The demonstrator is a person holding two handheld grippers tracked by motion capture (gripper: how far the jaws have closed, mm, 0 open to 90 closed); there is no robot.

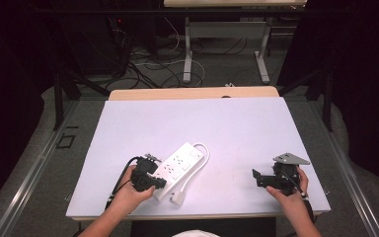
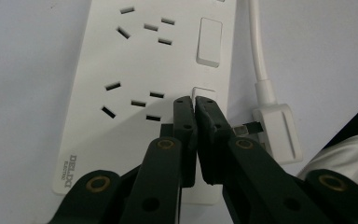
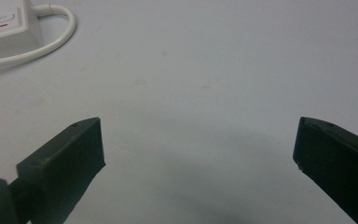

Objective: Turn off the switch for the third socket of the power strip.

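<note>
White table top (image 1: 192, 123) carries a white power strip (image 1: 180, 168) near its front edge. Over the strip's near end, the left gripper (image 2: 195, 103) is clenched, tips at a rocker switch (image 2: 204, 92). Right of the strip, well apart, the right gripper (image 3: 198, 142) is spread wide over bare surface.

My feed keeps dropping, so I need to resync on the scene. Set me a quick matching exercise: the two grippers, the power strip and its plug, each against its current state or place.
Column 1:
1. left gripper
2. right gripper
3. power strip
4. plug

Column 2:
A. lies flat and diagonal on the white table, sockets up
B. fingers wide apart above bare table
C. fingers closed together, tips at a rocker switch
D. unplugged, lying on the table beside the strip's near end

Pairs: 1-C, 2-B, 3-A, 4-D
</note>
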